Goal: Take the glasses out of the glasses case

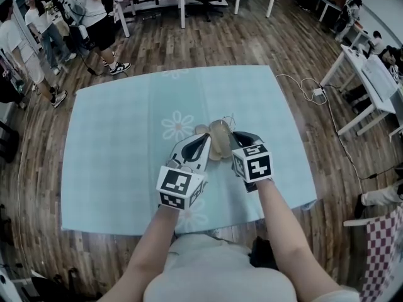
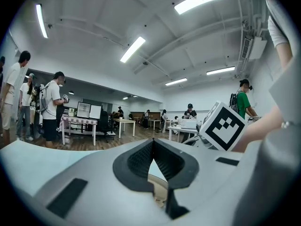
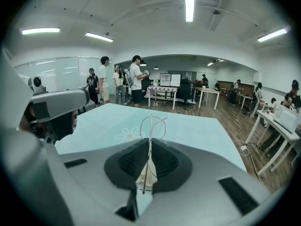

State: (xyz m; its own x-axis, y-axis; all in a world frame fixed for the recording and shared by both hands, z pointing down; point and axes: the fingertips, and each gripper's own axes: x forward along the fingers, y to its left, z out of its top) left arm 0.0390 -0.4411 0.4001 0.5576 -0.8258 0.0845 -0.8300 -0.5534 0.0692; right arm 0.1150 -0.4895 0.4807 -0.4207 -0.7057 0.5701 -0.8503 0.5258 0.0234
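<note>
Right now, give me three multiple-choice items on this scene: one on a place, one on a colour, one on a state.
1. Where are the glasses?
A. Between the right gripper's jaws
B. On the floor
C. On a chair

2. What colour is the tablecloth?
A. Red
B. Light blue
C. Black

3. How do the right gripper's jaws stand?
A. Wide apart and empty
B. Closed on the thin wire frame
C. Out of view

Answers: A, the frame rises from between its pads; B, the cloth is pale blue with daisies; B, the pads pinch the wire.

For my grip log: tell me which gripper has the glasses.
The right gripper: thin wire-framed glasses stand pinched between its jaws. The left gripper grips the beige case instead.
</note>
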